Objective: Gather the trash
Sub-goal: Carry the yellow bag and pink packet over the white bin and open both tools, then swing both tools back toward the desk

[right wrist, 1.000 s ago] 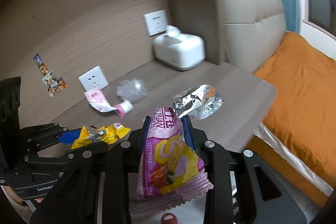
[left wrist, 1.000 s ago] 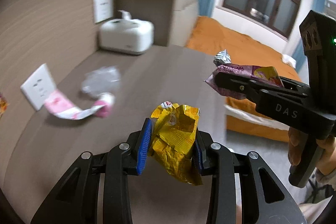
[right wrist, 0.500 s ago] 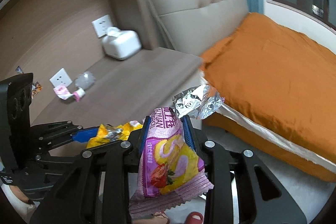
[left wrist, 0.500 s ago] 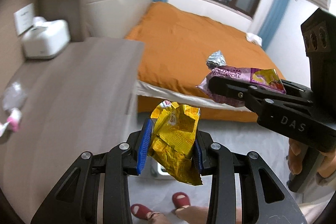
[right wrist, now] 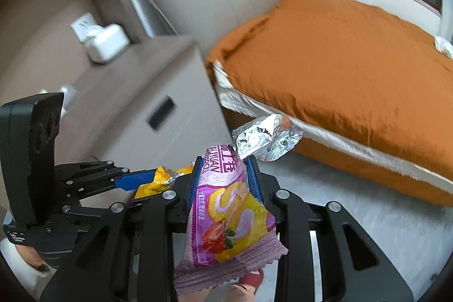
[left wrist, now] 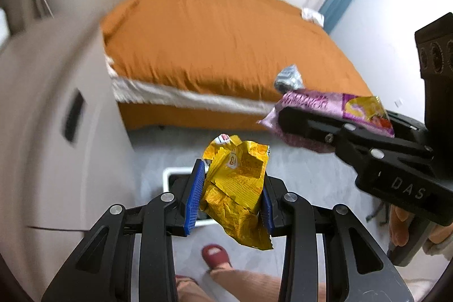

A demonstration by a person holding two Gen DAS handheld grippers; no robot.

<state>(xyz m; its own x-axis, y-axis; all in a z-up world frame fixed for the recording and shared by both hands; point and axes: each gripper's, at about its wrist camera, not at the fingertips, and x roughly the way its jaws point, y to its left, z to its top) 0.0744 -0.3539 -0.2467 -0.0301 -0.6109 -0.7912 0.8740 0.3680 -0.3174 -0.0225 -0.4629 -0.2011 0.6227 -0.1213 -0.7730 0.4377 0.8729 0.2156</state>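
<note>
Left wrist view: a yellow wrapper [left wrist: 236, 183] is clamped in the left gripper [left wrist: 230, 188] above a white bin [left wrist: 172, 174], where centring is advised before release.

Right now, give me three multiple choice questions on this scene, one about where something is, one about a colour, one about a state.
1. Where is the white bin?
A. on the floor below the left gripper
B. on the bed
C. on the nightstand

2. What colour is the bed cover?
A. blue
B. orange
C. grey

3. What is the right gripper doing?
A. hanging open
B. shut on nothing
C. shut on the purple wrapper

Answers: 1 A, its rim shows behind the yellow wrapper; 2 B, orange in both views; 3 C, the blue pads pinch it.
</note>
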